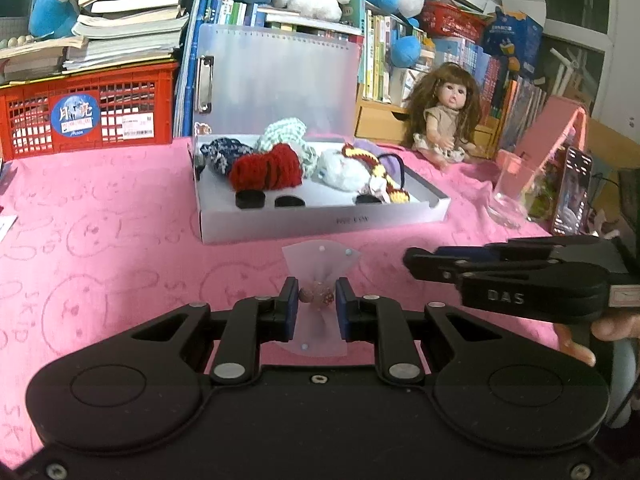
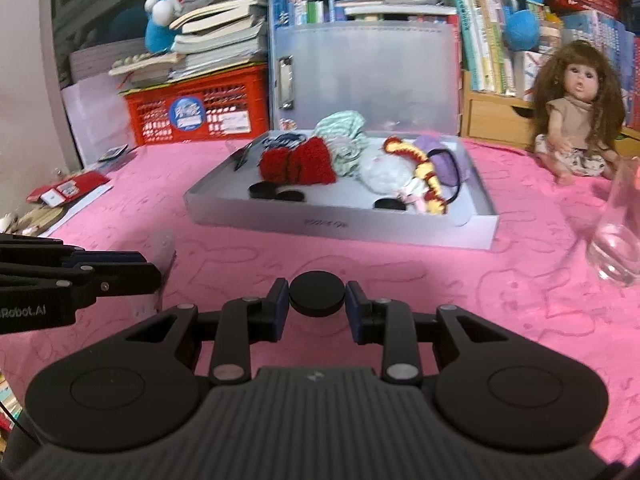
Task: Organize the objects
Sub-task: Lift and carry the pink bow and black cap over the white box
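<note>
Covering the table, a pink cloth (image 1: 120, 208) carries the open grey box (image 1: 320, 216) near its cluttered back edge, while the left gripper (image 1: 317, 300) pinches a frosted bow (image 1: 318, 280) and the right gripper (image 2: 317, 300) clamps a black-lidded jar (image 2: 317, 294).

Both wrist views look forward, low over the cloth — sharing the tray (image 1: 320, 220).

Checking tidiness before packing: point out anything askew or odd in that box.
Inside the open white box, the knitted items lie heaped and overlapping, and the red-and-yellow crocheted strip trails toward the front wall. Nothing looks spilled or damaged.
</note>
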### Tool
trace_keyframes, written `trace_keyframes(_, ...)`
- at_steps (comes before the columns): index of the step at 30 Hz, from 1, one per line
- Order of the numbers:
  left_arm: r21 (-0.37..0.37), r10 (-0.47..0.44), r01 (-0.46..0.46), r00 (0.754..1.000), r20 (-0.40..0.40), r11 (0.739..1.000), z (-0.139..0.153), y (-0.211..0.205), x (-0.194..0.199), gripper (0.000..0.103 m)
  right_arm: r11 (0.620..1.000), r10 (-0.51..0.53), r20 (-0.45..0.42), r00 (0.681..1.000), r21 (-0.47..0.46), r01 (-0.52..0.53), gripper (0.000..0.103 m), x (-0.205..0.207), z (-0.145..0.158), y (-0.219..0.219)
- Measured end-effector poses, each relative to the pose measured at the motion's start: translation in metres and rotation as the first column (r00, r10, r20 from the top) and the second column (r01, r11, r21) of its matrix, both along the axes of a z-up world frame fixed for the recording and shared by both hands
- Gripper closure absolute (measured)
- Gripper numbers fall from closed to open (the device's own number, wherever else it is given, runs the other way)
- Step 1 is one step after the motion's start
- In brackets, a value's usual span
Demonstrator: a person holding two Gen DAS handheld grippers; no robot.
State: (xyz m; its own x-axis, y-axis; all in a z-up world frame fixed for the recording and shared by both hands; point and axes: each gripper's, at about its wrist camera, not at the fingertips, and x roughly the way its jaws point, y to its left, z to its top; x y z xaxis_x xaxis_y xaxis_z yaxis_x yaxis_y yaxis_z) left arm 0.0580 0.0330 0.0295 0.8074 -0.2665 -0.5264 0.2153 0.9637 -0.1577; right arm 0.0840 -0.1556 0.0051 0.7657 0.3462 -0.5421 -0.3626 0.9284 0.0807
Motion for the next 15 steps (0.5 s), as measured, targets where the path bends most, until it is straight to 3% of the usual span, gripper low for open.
trace_keyframes(10, -0.007, 0.045, -0.045, 0.998, 0.054, 0.999, 0.021, -0.002, 0.04, 0.085, 0.998, -0.06, 0.034, 0.998, 0.031, 0.059, 0.068, 0.02, 0.018, -0.014)
trace_keyframes(15, -0.018, 0.084, -0.083, 0.996, 0.044, 0.996, 0.022, -0.003, 0.069, 0.085, 0.995, -0.074, 0.026, 0.997, 0.068, 0.072, 0.068, 0.038, 0.024, -0.013)
